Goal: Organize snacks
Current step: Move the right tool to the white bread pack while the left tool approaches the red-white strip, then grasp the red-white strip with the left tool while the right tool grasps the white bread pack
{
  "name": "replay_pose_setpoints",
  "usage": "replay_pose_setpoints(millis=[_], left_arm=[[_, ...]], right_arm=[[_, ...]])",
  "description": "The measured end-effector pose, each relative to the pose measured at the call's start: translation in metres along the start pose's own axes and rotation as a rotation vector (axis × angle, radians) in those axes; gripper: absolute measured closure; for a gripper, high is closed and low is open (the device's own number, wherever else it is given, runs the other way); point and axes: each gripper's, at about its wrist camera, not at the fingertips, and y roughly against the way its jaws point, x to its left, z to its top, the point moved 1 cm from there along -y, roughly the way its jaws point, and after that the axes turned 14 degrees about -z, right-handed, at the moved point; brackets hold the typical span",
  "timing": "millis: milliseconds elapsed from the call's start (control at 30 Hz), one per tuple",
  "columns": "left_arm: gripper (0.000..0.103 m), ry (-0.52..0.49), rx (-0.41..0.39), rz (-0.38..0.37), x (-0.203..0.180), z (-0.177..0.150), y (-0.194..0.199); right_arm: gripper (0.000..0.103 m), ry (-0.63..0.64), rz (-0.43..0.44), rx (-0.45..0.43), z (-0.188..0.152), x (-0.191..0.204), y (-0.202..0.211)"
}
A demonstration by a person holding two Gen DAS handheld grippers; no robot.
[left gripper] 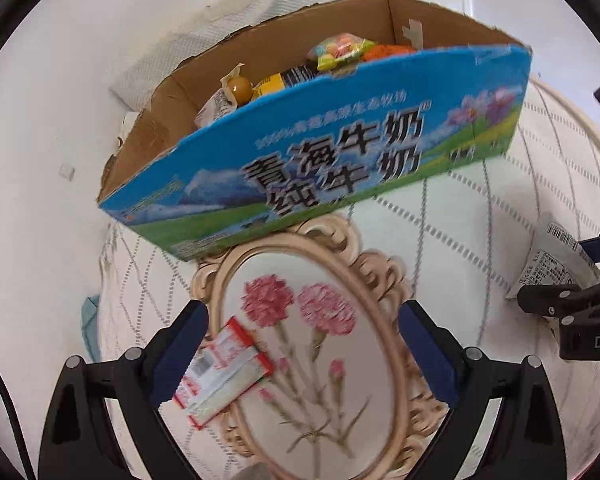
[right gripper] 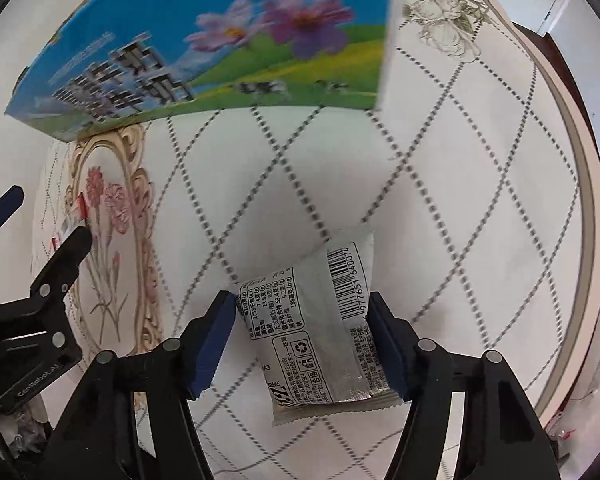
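Two grippers hang over a round table (right gripper: 500, 184) covered in a white cloth with a dashed diamond pattern; in the right wrist view the right gripper (right gripper: 302, 340) sits low in the frame with a silver snack packet (right gripper: 320, 336) lying flat between its blue pads (right gripper: 216, 340); the right pad touches the packet's edge beside the barcode, the left pad stands just beside the other edge, and whether they press cannot be told from the pictures. In the left wrist view the left gripper (left gripper: 304, 352) is spread wide and grasps nothing; a red-and-white snack packet (left gripper: 224, 376) lies on the cloth at lower left, partly under the left pad, on an embroidered oval of pink carnations (left gripper: 300, 312). Across the upper middle of that frame stands a blue milk carton box (left gripper: 320, 152), open at the top, holding several snacks (left gripper: 340, 50); the same box fills the upper left of the right wrist view.
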Motion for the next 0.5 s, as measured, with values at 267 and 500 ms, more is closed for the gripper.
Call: replay_pose_setpoints(millis=[267, 500], left_arm=[[0.006, -0.228, 0.122, 0.085, 0.046, -0.06, -0.008], [0.006, -0.288, 0.313, 0.023, 0.091, -0.082, -0.054]], right_arm=[[0.035, -0.062, 0.078, -0.022, -0.021, 0.049, 0.005], [0.034, -0.063, 0.046, 0.004, -0.011, 0.068, 0.004]])
